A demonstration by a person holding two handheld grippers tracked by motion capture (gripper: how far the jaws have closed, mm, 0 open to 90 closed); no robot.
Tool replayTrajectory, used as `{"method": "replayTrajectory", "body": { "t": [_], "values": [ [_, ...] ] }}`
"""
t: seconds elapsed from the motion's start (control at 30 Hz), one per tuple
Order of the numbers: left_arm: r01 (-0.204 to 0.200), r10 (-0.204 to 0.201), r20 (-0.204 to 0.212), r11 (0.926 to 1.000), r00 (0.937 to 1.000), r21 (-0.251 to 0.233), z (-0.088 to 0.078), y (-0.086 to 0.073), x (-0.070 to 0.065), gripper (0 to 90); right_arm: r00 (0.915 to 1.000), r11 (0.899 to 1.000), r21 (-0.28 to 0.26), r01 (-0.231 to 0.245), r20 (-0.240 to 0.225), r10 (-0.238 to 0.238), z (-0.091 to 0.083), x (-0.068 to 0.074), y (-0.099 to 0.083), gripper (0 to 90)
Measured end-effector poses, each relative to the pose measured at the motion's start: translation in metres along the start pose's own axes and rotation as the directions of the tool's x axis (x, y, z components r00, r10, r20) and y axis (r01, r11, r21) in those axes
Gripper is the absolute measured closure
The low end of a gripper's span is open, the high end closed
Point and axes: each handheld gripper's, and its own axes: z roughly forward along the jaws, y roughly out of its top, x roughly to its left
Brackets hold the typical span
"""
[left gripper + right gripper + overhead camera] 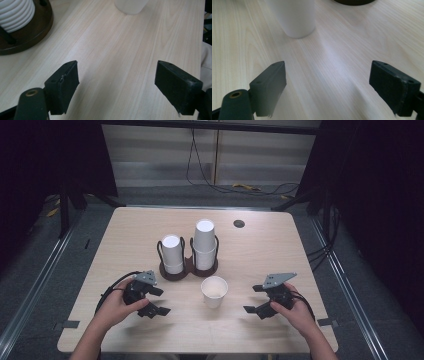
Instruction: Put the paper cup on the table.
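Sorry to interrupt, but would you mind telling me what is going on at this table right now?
A person holds the left gripper and the right gripper, both open and empty, low over the table. A single paper cup stands upright between them, untouched. Behind it, a dark double holder carries two stacks of upturned cups: the shorter stack and the taller stack. Both grippers point inward toward the single cup.

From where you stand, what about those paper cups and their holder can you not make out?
- Loose cup: the top edge cuts off its rim in the left tool view and right tool view.
- Cup stacks: count too small to tell in the high view.
- Holder: its base middle is hidden by the stacks; cut off at the left tool view's edge.
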Motion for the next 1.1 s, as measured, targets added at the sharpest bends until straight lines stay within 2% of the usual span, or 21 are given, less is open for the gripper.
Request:
{"method": "replayTrajectory", "body": {
  "t": [0.2,0.33,0.57,0.7,0.77,1.1],
  "values": [
    [0.021,-0.021,-0.027,0.9997,0.9994,-0.012,-0.008,-0.013,0.005,19.2,0.9988,0.999,0.008,-0.031,0.038,0.031,-0.011,-0.005,-0.013,13.9],
    [0.022,-0.023,-0.047,0.9995,0.9986,-0.02,-0.013,-0.02,0.008,19.2,0.9962,0.998,0.004,-0.068,0.055,0.068,-0.018,-0.009,-0.021,13.9],
    [0.031,-0.032,-0.078,0.9993,0.9964,-0.02,-0.02,-0.031,0.013,19.3,0.9924,0.996,0.009,-0.091,0.084,0.09,-0.028,-0.011,-0.031,13.9],
    [0.042,-0.045,-0.091,0.9985,0.9948,-0.036,-0.024,-0.037,0.017,19.4,0.99,0.996,0.014,-0.092,0.109,0.09,-0.031,-0.01,-0.036,13.9],
    [0.039,-0.043,-0.104,0.9986,0.9937,-0.035,-0.026,-0.038,0.018,19.2,0.989,0.994,0.007,-0.105,0.105,0.104,-0.033,-0.009,-0.039,13.9],
    [0.031,-0.037,-0.121,0.9982,0.9919,-0.05,-0.028,-0.042,0.02,19.0,0.9856,0.995,-0.007,-0.101,0.135,0.101,-0.039,-0.009,-0.043,13.9]
  ]
}}
